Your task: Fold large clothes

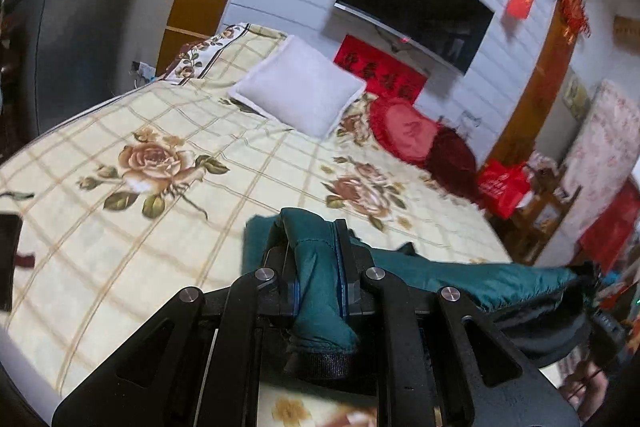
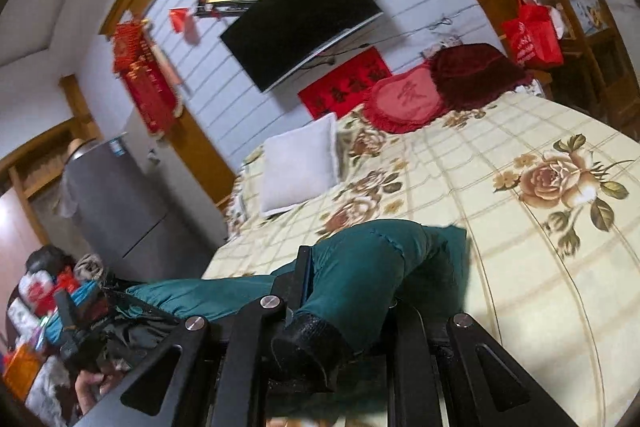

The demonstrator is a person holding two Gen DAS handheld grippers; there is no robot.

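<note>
The left gripper was pinched on one end of the teal garment, and the right gripper was clamped on the other end near a dark ribbed cuff; the cloth hung stretched between them above the bed. The step seemed to be carrying it out to spread, best done with both ends level and the span taut before lowering. The garment's lower part was cut off, and the right gripper's far finger was buried in cloth. Beyond lay a white pillow.
</note>
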